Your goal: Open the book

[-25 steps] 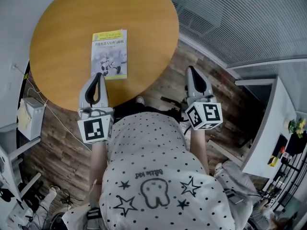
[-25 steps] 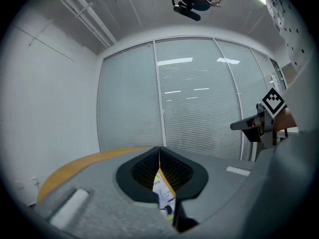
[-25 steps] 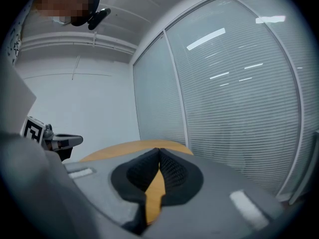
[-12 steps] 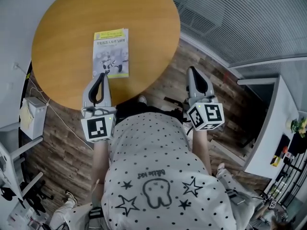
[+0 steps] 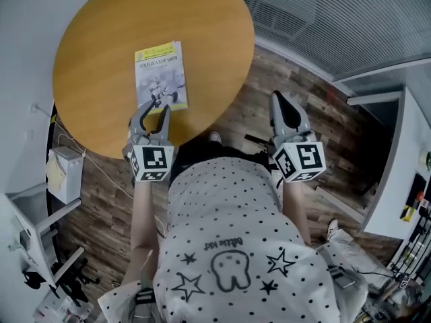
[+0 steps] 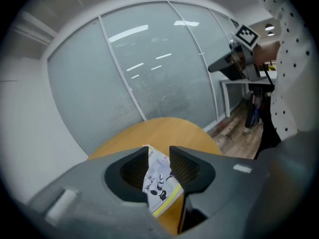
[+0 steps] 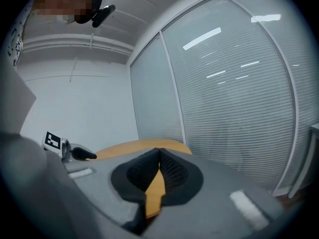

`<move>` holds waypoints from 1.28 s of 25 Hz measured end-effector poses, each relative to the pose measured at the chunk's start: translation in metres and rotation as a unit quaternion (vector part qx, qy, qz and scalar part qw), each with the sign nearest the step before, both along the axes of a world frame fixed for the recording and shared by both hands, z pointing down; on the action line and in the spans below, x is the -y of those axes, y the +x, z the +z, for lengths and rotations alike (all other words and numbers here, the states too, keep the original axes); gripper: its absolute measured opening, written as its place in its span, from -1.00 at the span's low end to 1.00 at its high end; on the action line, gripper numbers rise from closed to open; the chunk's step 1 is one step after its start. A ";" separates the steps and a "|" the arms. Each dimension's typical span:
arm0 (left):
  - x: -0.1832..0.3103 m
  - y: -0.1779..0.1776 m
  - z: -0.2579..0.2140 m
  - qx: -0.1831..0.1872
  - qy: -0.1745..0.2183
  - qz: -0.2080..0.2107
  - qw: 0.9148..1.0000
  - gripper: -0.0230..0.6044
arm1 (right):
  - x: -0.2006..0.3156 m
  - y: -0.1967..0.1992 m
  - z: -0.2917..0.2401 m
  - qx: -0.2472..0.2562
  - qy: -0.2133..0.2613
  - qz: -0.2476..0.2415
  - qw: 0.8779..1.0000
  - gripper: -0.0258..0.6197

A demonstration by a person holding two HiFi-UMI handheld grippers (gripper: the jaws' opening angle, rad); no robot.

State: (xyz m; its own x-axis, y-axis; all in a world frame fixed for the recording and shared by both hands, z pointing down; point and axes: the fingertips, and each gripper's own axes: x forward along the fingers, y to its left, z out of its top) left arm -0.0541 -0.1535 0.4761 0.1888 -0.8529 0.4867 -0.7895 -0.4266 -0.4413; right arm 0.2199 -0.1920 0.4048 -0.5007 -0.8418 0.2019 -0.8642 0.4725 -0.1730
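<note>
— While our left gripper [image 5: 154, 108] has just been parting its jaws, the book [image 5: 160, 76] lies shut and flat, pale cover with a yellow band.
— Its near edge shows between those jaws, perhaps untouched; hard to tell.
— Open wood of the table [image 5: 101, 59] lies on either side; our right gripper [image 5: 281, 99] hangs off the rim, jaws together.

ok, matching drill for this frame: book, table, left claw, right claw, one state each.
1 book
2 table
3 left claw
4 right claw

A jaws together
B closed, lying flat
C jaws apart
D round, orange-brown

Pairs: 1-B; 2-D; 3-C; 4-A.
Left claw's jaws have just been opening; the book shows beyond them, ungripped.
</note>
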 end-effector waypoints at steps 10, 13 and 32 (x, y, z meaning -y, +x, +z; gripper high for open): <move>0.012 0.012 0.092 0.097 -0.121 0.095 0.983 -0.23 | -0.007 0.028 0.002 0.000 -0.006 0.043 0.999 -0.91; 0.012 0.016 0.119 0.117 -0.155 0.121 0.974 -0.19 | -0.009 0.035 0.000 -0.002 -0.008 0.058 0.998 -0.91; 0.018 0.002 0.148 0.178 -0.200 0.143 0.953 -0.15 | -0.014 0.041 0.000 -0.014 -0.014 0.082 0.996 -0.91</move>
State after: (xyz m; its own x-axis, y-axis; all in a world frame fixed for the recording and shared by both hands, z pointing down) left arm -0.0524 -0.1719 0.6242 0.1488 -0.5245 0.8383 -0.4463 -0.7921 -0.4164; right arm 0.2605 -0.1778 0.4049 -0.3501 -0.9056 0.2392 -0.9343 0.3191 -0.1590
